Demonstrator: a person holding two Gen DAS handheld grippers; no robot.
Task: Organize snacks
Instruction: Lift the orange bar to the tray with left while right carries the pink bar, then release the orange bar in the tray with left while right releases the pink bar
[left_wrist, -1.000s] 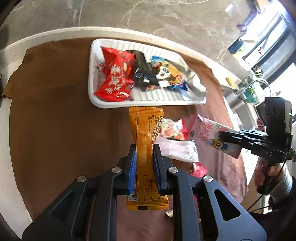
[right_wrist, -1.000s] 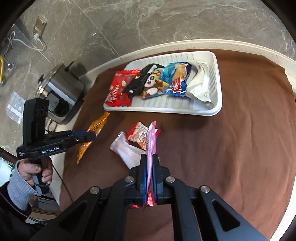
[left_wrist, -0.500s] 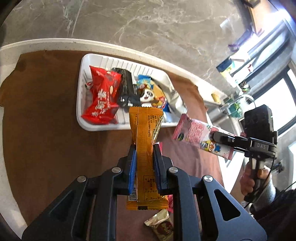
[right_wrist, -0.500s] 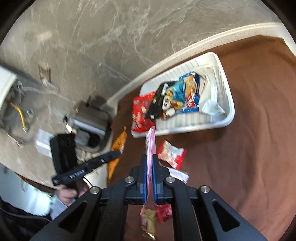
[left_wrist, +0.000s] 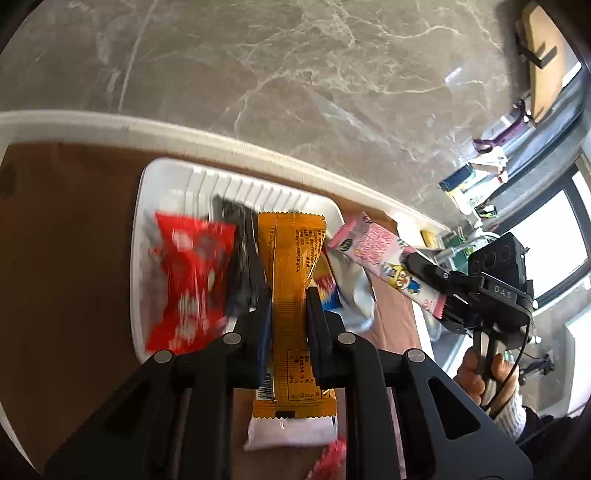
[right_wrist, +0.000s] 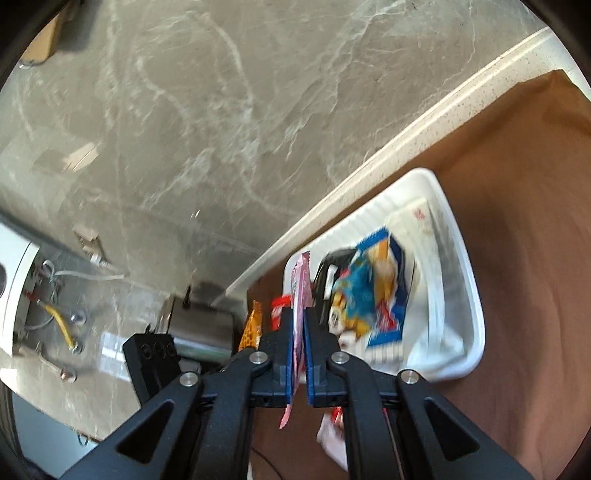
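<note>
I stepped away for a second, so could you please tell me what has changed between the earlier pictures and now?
Both hands carried their packets from over the brown cloth up towards the white tray. The orange packet in the left gripper now hangs over the tray's contents, and the pink packet in the right gripper has reached the tray's edge. Nothing was released; both grips and the snacks in the tray are unchanged.

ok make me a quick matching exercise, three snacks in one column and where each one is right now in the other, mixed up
Column one:
1. orange packet
2. pink packet
3. red packet

Column two:
a. lying in the white tray
b. clamped in the left hand-held gripper
c. clamped in the right hand-held gripper

Pairs: 1-b, 2-c, 3-a
</note>
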